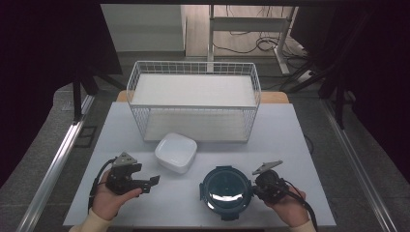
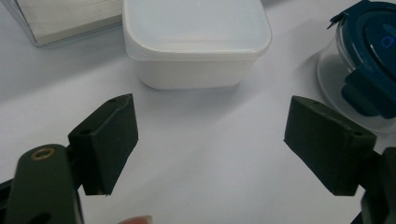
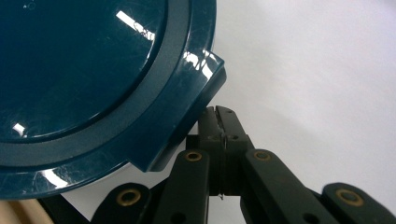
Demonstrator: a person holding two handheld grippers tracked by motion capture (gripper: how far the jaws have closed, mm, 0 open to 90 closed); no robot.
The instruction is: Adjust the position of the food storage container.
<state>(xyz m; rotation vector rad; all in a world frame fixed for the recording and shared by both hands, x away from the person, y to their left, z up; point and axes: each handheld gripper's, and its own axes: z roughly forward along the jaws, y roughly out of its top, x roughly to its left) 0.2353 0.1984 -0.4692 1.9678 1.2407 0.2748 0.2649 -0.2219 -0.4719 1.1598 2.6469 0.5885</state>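
Teal lidded container [image 1: 226,189] touching closed right tool [image 1: 257,185], left tool [image 1: 153,181] spread

No readable text, label, brand or number anywhere. Just a small blue ring mark on the dark blue lid [image 2: 380,42], too blurred to make out as a sign.

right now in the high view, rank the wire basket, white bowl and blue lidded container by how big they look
1. wire basket, clearly largest
2. blue lidded container
3. white bowl
The last two look close, and the container sits nearer the camera, so that order is unsure.
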